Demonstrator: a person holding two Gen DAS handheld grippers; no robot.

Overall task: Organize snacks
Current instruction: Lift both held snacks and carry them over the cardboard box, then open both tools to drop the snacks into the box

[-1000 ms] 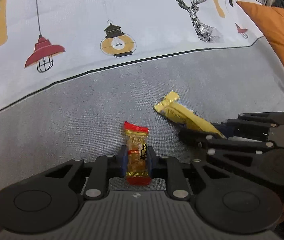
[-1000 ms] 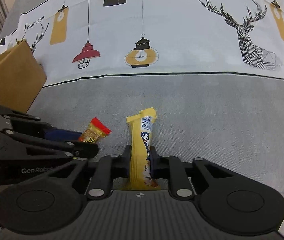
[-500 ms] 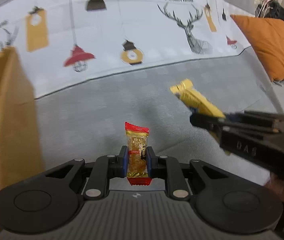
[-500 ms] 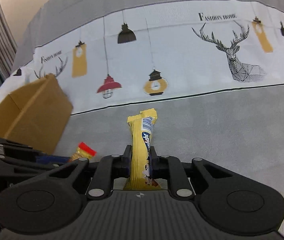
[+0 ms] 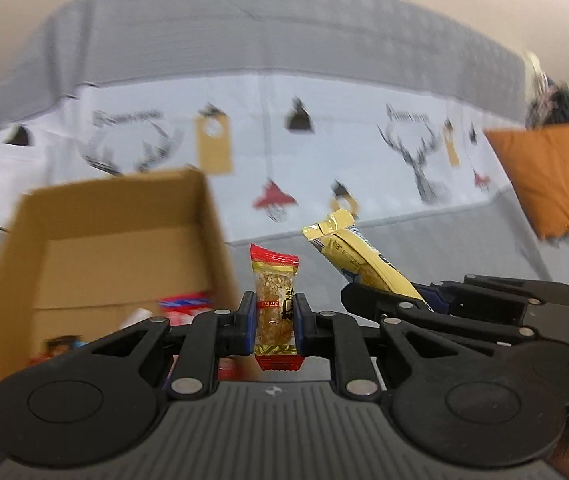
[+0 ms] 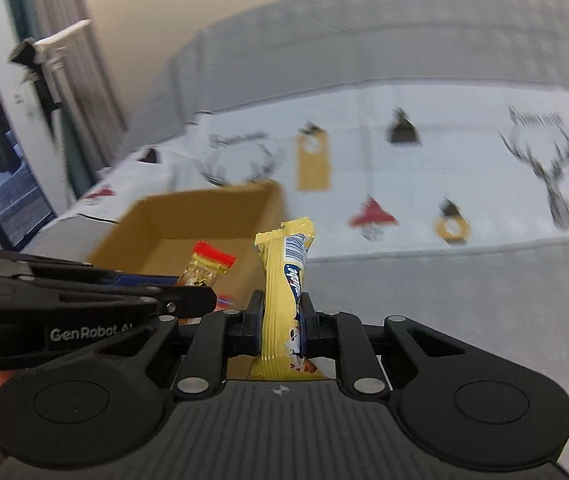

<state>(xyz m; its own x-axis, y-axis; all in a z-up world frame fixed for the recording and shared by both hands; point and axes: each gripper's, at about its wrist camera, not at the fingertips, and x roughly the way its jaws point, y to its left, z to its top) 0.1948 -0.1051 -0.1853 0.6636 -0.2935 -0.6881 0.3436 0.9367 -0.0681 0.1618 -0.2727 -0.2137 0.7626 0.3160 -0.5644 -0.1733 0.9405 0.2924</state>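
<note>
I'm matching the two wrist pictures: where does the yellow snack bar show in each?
Left wrist: yellow snack bar right of centre, slanting out of the right gripper.
Right wrist: the bar centre, upright, clamped between the fingers.
Shared landmark: cardboard box, left of the bar in both.

The cardboard box is open on top; its near right wall stands just before the left gripper, snacks inside.
</note>
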